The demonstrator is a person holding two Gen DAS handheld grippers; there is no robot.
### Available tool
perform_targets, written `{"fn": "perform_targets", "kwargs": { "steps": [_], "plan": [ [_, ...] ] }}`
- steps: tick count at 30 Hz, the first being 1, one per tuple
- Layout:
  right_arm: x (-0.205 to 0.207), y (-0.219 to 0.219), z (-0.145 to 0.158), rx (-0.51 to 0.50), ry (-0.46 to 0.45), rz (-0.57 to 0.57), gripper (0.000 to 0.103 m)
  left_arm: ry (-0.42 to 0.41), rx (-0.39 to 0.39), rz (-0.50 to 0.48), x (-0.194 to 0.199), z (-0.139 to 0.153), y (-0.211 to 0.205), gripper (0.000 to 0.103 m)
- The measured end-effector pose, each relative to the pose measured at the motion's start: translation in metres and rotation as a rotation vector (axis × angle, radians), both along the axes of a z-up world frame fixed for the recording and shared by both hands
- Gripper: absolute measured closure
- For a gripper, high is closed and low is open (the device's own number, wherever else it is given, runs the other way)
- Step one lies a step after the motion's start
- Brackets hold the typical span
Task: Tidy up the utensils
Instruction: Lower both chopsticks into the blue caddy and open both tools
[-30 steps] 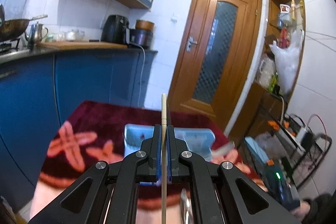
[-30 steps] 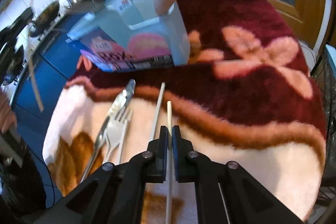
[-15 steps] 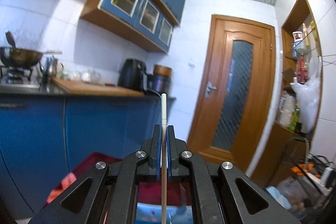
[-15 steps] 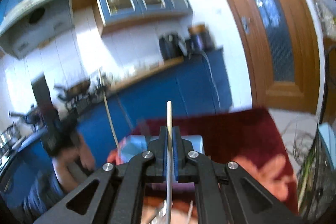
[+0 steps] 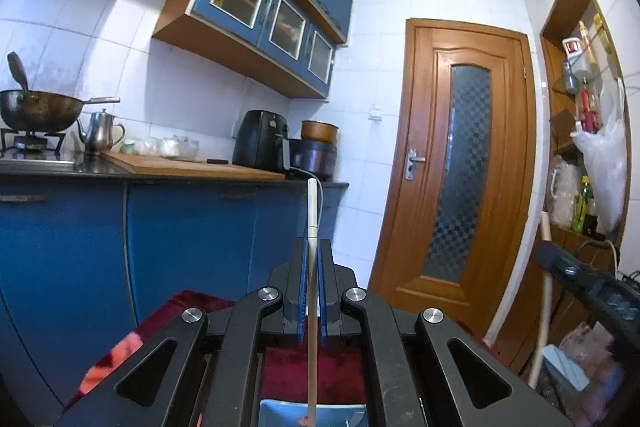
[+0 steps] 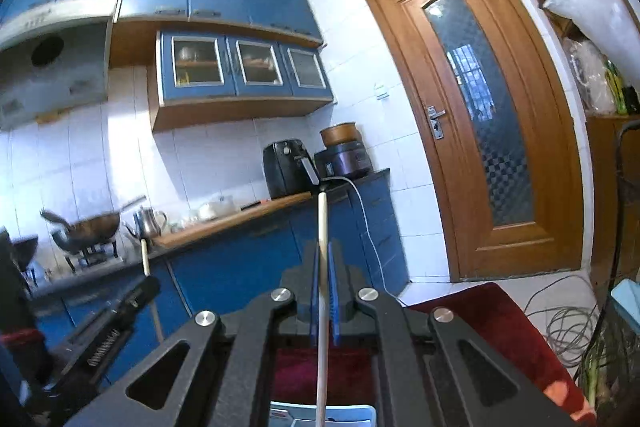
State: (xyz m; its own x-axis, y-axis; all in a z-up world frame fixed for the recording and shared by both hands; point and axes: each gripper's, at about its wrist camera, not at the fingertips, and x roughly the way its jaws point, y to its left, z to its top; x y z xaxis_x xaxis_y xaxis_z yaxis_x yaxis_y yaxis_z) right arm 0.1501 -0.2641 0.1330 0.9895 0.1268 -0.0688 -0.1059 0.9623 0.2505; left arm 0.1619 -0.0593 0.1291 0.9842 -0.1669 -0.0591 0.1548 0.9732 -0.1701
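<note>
My left gripper [image 5: 311, 247] is shut on a pale wooden chopstick [image 5: 312, 211] that stands upright between its blue pads. My right gripper [image 6: 323, 251] is shut on a second pale chopstick [image 6: 322, 223], also upright. Both are lifted and point level at the kitchen wall. The light blue utensil box shows only as a sliver at the bottom edge under each gripper [image 5: 280, 414] [image 6: 296, 413]. The right gripper also shows in the left wrist view [image 5: 580, 279], and the left gripper with its chopstick in the right wrist view [image 6: 120, 303].
A dark red patterned cloth [image 5: 192, 307] covers the table below. Blue cabinets and a counter [image 5: 180, 171] with a wok, a kettle and an air fryer stand ahead. A wooden door [image 5: 460, 163] is to the right. Shelves and cables [image 6: 568, 319] are at far right.
Both grippers have tilted up from facing the table to facing the kitchen wall, each still holding its chopstick. The table with the loose cutlery has dropped out of view.
</note>
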Motion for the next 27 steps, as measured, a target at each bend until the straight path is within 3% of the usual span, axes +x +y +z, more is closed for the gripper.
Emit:
{"fn": "perform_targets", "kwargs": {
  "steps": [7,16,27],
  "plan": [
    [0.002,0.005,-0.017,-0.053,0.035,0.021,0.097,0.04,0.014,-0.02,0.001,-0.009,-0.007,0.099],
    [0.014,0.008,-0.015,-0.097,-0.007,-0.064,0.097,0.089,0.018,-0.049,-0.009,-0.011,-0.005,0.097],
    [-0.002,0.017,-0.04,-0.133,0.089,0.01,0.097,0.14,0.002,-0.105,-0.017,-0.008,-0.002,0.096]
  ]
}}
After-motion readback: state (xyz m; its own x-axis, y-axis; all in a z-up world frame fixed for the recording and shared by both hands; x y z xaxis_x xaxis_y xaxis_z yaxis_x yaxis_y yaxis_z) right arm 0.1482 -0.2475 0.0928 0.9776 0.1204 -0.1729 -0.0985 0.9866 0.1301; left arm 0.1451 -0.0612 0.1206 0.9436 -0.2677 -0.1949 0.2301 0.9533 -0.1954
